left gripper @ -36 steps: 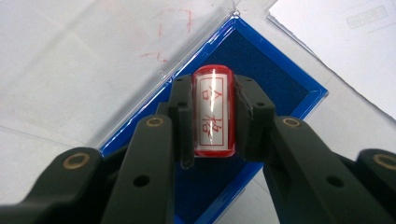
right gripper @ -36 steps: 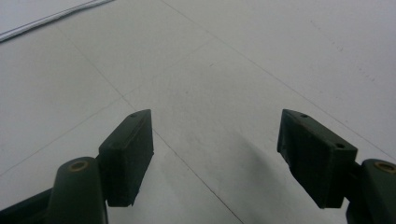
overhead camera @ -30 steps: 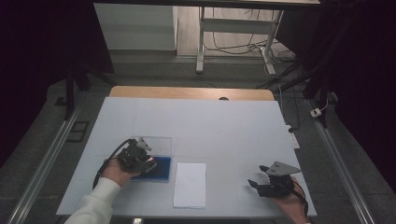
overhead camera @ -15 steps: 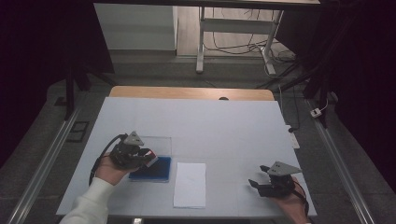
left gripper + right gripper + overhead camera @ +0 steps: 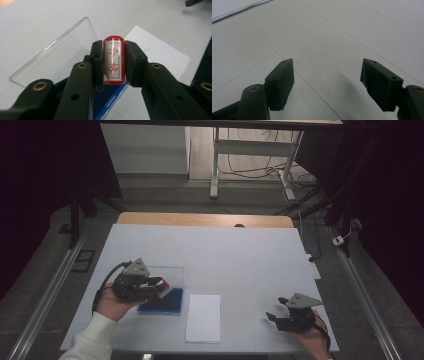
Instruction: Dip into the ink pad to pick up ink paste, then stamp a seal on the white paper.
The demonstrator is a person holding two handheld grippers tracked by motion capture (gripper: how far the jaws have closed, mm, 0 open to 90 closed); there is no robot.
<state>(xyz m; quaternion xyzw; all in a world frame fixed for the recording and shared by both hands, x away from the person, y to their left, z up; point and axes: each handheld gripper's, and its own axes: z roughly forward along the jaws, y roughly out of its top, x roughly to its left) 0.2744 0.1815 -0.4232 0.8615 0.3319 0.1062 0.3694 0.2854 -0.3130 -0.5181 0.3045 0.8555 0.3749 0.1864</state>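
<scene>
- Stamp (image 5: 114,60): red body, clear face with red characters, not legible to me; pinched between the left gripper (image 5: 114,62) pads, above the blue ink pad (image 5: 161,301) and its clear open lid (image 5: 53,56).
- High view: left gripper (image 5: 159,282) just left of the white paper (image 5: 203,317); writing too small to read.
- Right gripper (image 5: 327,82): jaws spread, nothing between them, over bare table (image 5: 342,32).

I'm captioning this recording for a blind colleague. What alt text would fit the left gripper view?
Two black fingers of the left gripper clamp a red stamp with red characters on its white face. Behind it lie a clear plastic lid, a blue tray and a white paper sheet on the pale table.
</scene>
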